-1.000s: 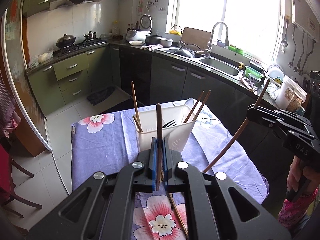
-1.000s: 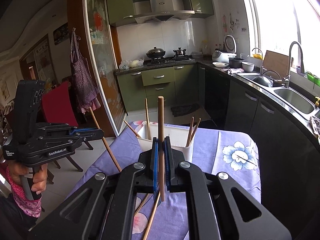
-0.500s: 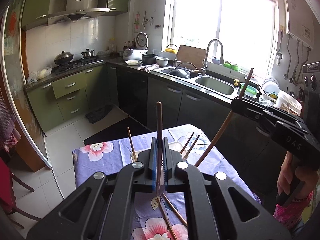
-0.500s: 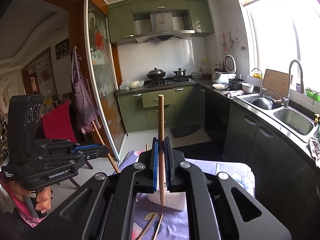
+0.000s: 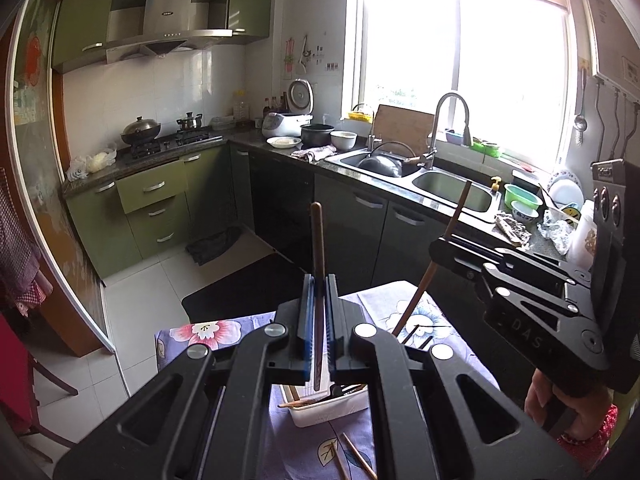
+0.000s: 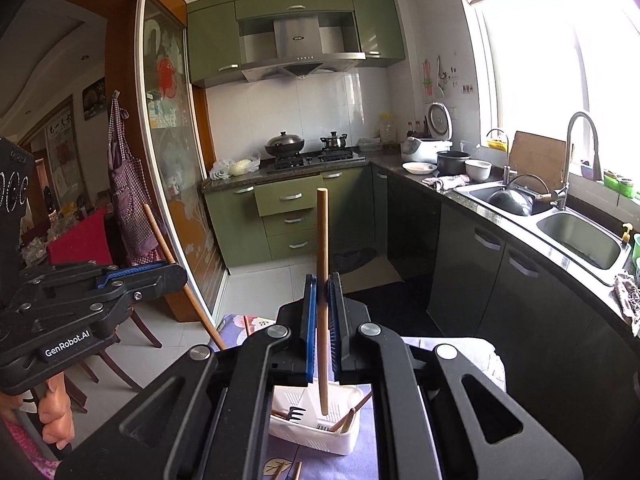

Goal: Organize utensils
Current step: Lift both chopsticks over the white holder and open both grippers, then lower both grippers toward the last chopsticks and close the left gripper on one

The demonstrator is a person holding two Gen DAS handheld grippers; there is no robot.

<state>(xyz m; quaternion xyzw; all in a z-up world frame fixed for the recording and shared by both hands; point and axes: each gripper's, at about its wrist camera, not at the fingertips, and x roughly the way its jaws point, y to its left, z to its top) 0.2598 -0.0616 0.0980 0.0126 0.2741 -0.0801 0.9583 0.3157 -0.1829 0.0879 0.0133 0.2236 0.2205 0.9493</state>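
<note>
Green kitchen cabinets (image 6: 294, 200) line two walls, with a double sink (image 5: 452, 190) under a bright window and two pots on the stove (image 6: 316, 158). Below both grippers stands a table under a purple flowered cloth (image 5: 208, 330), and on it a white utensil basket (image 6: 316, 428).

Each gripper holds one chopstick, two in all. The left gripper (image 5: 319, 320) has its jaws clenched on a dark brown chopstick (image 5: 318, 248), which stands upright between the blue pads, its lower end just above the basket's open top. The right gripper (image 6: 322, 320) is clamped the same way on a lighter wooden chopstick (image 6: 322, 240), also upright, its lower tip hanging over the inside of the basket. Whether either tip touches anything in the basket I cannot tell.

Inside the basket lie one black fork (image 6: 294, 414) and at least two brown sticks leaning against its walls; an exact count is hidden by the gripper bodies. Two more loose chopsticks (image 5: 352, 458) lie on the cloth just in front of the basket.

In the left wrist view the right gripper shows from the side, its chopstick tilted. In the right wrist view the left gripper appears likewise, with its stick slanting.
</note>
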